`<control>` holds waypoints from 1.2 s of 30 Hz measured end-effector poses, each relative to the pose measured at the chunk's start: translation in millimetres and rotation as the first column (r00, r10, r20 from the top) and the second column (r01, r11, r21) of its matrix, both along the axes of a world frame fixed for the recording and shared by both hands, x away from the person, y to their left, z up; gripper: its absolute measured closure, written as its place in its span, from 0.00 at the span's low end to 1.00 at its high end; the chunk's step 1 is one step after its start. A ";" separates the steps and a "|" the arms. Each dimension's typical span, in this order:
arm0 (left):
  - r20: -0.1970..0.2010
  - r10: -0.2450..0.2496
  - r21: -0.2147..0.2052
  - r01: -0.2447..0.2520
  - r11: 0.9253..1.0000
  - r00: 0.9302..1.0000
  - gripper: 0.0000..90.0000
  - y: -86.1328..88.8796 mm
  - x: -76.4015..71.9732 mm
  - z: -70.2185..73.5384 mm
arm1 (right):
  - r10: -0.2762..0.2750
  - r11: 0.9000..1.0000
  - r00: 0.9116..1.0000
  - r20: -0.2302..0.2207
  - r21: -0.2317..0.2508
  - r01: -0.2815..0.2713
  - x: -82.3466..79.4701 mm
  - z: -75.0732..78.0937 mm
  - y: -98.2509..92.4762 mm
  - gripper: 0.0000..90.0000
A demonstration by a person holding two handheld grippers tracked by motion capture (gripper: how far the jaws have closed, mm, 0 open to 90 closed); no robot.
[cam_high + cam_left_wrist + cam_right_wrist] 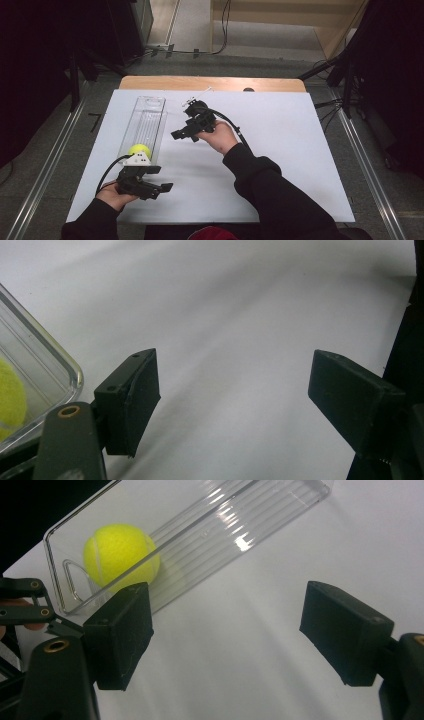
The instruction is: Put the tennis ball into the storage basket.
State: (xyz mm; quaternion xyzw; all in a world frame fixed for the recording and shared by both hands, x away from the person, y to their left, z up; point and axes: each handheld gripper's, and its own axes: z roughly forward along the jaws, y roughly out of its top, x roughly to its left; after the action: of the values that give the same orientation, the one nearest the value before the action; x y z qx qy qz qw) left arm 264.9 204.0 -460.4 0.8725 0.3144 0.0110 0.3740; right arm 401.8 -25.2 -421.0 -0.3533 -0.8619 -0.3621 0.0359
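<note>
Right gripper view shows our right tool (225, 635) spread and empty beside the long clear plastic tray (280, 515) on the white tabletop (260, 630), its fuzzy yellow tennis ball (120, 552) at the near end. Left tool (232, 390) is spread too; we should approach squarely.

1. No text, label, brand, number or sign can be read in any of the views.
2. The yellow-green felt tennis ball (120, 555) shows a pale seam line but no printed maker's mark on the side that faces the cameras.
3. The long clear ribbed plastic tray (240, 525) bears only light glints, no lettering.
4. The white sheet covering the table (280, 145) is blank.
5. The black jaw pads in both gripper views carry no marking.
</note>
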 end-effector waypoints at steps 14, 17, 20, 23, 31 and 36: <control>0.004 0.004 0.007 -0.004 1.000 1.000 0.24 0.2 0.1 0.0 | -0.007 1.000 1.000 -0.012 0.018 0.007 -8.1 -4.1 -26.7 0.22; 0.004 0.003 0.005 -0.003 1.000 1.000 0.24 0.5 0.1 -0.1 | -0.003 1.000 1.000 -0.005 0.019 0.003 -12.5 -4.9 -31.4 0.22; 0.004 0.007 0.001 -0.007 1.000 1.000 0.24 -0.1 0.0 -0.1 | -0.005 1.000 1.000 -0.014 0.020 0.005 -16.1 -5.3 -35.1 0.22; 0.005 0.004 0.001 -0.004 1.000 1.000 0.24 -0.2 -0.3 -0.3 | -0.001 1.000 1.000 -0.021 0.016 0.001 -18.8 -6.4 -38.8 0.22; 0.005 0.004 0.005 -0.004 1.000 1.000 0.24 0.1 -0.1 -0.4 | -0.001 1.000 1.000 -0.013 0.027 0.002 -25.2 -7.3 -53.4 0.23; 0.005 0.004 0.003 -0.004 1.000 1.000 0.24 0.0 -0.3 -0.2 | -0.008 0.999 1.000 -0.005 0.032 0.008 -28.8 -7.2 -63.6 0.24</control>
State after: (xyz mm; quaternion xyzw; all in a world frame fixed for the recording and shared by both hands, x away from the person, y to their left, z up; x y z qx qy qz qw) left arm 264.6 204.1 -460.6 0.8723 0.3152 0.0142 0.3735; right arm 373.0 -88.8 -428.2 -0.3568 -0.8545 -0.3753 0.0423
